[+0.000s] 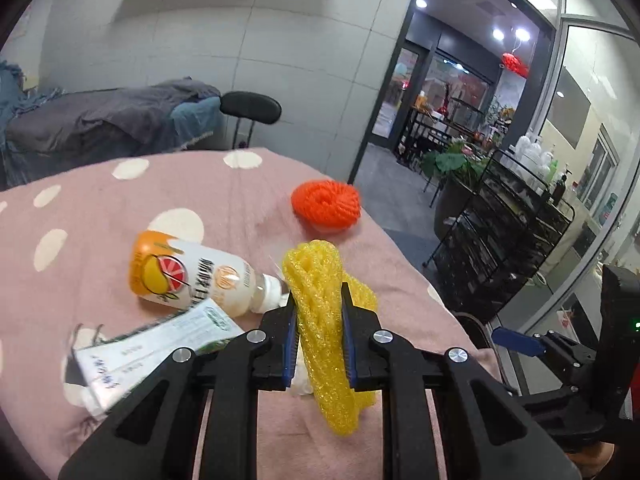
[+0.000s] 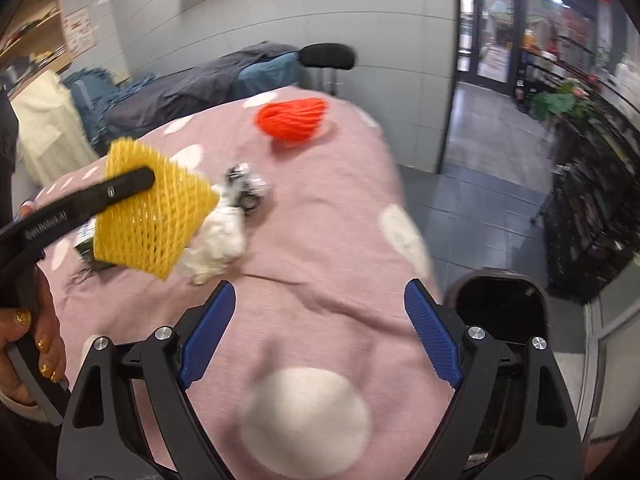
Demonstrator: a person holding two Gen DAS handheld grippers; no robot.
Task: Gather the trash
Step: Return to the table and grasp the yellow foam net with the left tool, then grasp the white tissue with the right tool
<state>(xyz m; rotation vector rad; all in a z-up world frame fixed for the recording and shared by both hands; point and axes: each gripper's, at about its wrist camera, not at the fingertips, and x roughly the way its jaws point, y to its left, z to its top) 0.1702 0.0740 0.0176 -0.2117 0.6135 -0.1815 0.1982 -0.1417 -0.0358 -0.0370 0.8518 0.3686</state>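
A pink blanket with white dots [image 1: 120,216] covers a raised surface strewn with trash. The left gripper [image 1: 318,300] has its two blue-padded fingers pressed against a yellow foam mesh fruit sleeve [image 1: 320,320], which is squeezed narrow between them and lifted clear of the blanket; its lower end hangs down past the fingers. In the right wrist view the same sleeve shows as a yellow netted wedge held off the surface at the left, with a hand gripping the handle at the lower left corner.

The right gripper [image 2: 320,320] has its jaws spread wide with nothing between them, only blanket below.

Just left of the held sleeve lies a plastic drink bottle [image 1: 180,276] on its side, orange and white label up, white cap pointing toward the gripper. Touching the bottle's near side is a flattened white and green paper package [image 1: 148,348]. A crumpled white tissue [image 2: 216,240] lies directly beneath and beside the sleeve, with a small crumpled black and white wrapper [image 2: 246,186] just beyond it. Farther back, near the far edge of the blanket and well apart from the rest, sits an orange foam mesh sleeve [image 1: 326,206].

Off the right edge of the blanket, on the floor, stands a dark open bin [image 2: 500,312]. A black wire rack [image 1: 500,232] loaded with bottles stands beyond it.
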